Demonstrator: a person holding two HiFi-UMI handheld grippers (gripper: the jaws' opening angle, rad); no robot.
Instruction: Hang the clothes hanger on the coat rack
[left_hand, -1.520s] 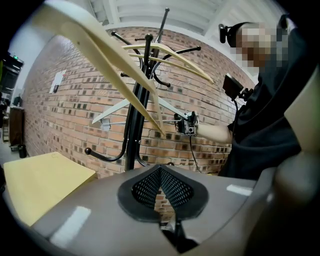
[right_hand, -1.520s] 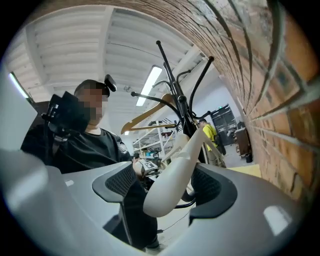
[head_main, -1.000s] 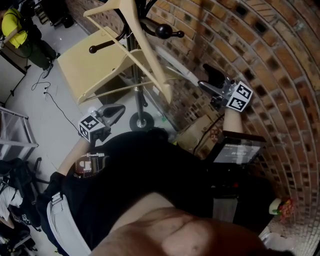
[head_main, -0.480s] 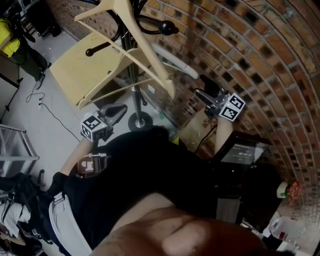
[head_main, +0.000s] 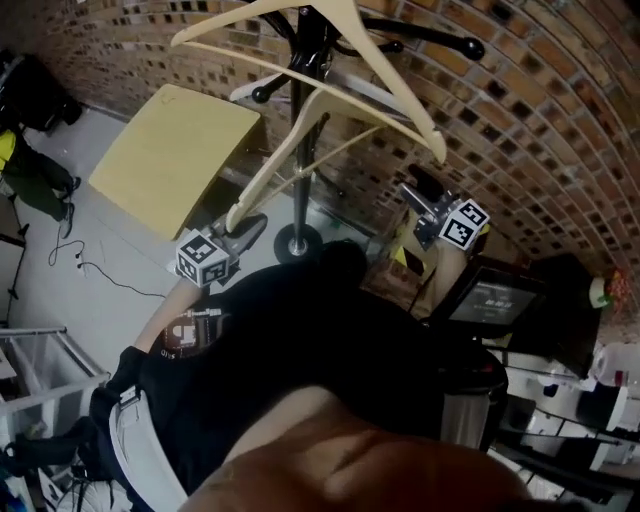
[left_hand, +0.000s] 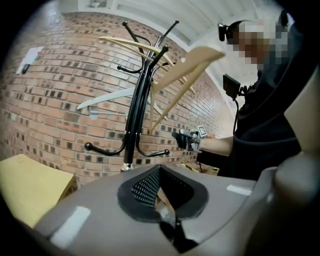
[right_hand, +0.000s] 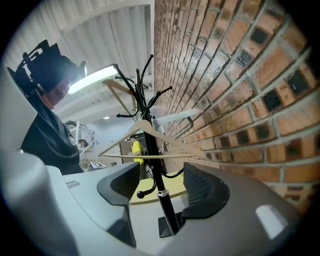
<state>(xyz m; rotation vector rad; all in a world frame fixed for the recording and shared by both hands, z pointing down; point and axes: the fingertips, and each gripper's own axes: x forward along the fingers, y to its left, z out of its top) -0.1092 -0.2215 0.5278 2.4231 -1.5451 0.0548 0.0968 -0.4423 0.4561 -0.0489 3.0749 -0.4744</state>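
The black coat rack stands by the brick wall. Two pale wooden hangers hang from its top arms, one high and one lower. No gripper touches them. My left gripper is below the lower hanger with its tips together and nothing in them; in its own view the rack and a hanger rise ahead. My right gripper is at the right of the rack near the wall. Its jaws are closing with nothing between them; the rack pole and a hanger show far beyond.
A white hanger also hangs on the rack. A yellow board leans left of the rack's round base. A cardboard box and a screen sit by the brick wall. Cables lie on the floor.
The view has swung so the rack stands nearer the middle. My right gripper has come down and away from the hangers. My left gripper has shifted a little to the right.
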